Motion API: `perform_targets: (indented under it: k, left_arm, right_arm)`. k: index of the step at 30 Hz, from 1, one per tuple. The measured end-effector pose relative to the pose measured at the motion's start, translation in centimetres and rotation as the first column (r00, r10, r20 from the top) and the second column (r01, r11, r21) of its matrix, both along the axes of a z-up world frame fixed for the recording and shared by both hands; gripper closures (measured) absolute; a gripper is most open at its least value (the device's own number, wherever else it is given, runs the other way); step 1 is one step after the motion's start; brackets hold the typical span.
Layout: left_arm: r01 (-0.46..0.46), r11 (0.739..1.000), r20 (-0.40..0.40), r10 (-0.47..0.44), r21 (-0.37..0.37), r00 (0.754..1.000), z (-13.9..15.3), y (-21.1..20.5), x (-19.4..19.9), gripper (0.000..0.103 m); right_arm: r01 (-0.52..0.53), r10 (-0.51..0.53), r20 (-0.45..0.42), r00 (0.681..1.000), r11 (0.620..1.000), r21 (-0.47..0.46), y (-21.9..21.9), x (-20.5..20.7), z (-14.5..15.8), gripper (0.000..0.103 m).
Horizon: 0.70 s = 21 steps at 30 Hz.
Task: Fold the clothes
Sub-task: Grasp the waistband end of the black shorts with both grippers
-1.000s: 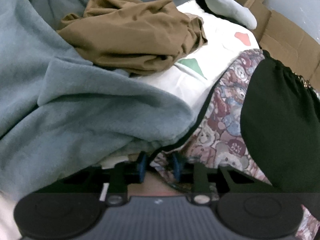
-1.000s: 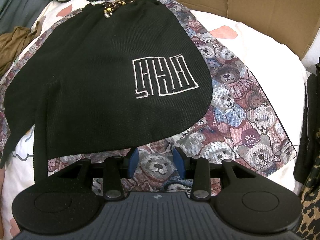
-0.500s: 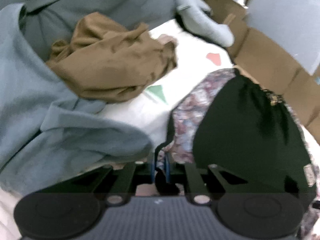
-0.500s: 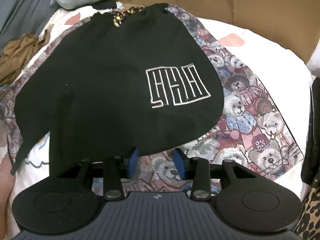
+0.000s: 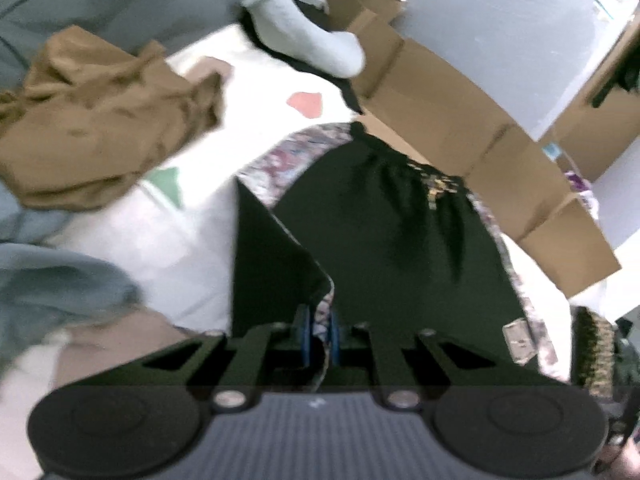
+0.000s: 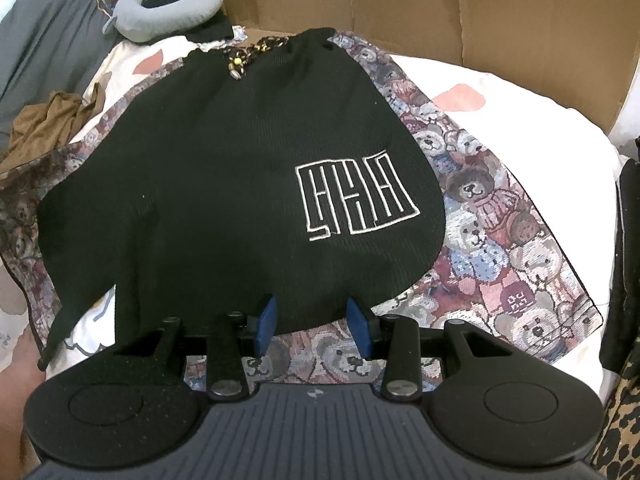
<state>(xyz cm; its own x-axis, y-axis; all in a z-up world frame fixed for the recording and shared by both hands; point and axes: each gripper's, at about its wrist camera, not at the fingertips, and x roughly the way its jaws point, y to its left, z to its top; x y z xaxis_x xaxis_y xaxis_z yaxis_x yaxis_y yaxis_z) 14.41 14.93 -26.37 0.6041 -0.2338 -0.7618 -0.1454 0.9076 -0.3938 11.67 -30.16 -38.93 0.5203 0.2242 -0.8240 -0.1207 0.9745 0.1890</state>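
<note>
A black garment [image 6: 224,200] with a white line emblem [image 6: 356,196] lies flat on a teddy-bear print cloth [image 6: 504,248] on the bed. My right gripper [image 6: 314,322] is open and empty at the garment's near hem. My left gripper [image 5: 318,334] is shut on the bear-print cloth's black-backed edge [image 5: 326,300] and holds it lifted over the black garment [image 5: 400,248].
A brown garment [image 5: 92,120] and blue-grey fleece [image 5: 52,288] lie at the left. A grey neck pillow [image 6: 168,8] sits at the back. Cardboard walls [image 6: 480,12] border the far and right sides. Leopard-print fabric [image 6: 620,420] lies at the right edge.
My left gripper closed on the bear-print cloth's edge, lifted it and swung right over the black garment. My right gripper moved forward a little, still open.
</note>
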Motion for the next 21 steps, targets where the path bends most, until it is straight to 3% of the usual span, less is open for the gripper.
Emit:
perform_targets:
  k: [9,21]
  left_arm:
    - [0.093,0.989,-0.034,-0.097,-0.113,0.995,-2.5,-4.9,2.9,0.093]
    - [0.244,0.944,-0.053,-0.262,-0.22,0.964,-5.4,-12.1,5.9,0.093]
  right_arm:
    - [0.017,-0.018,0.019,1.0,1.0,0.016,-1.0,-0.3,0.5,0.057]
    - [-0.039,0.037,0.018,0.999,0.995,0.089,0.1,-0.1,0.8,0.057]
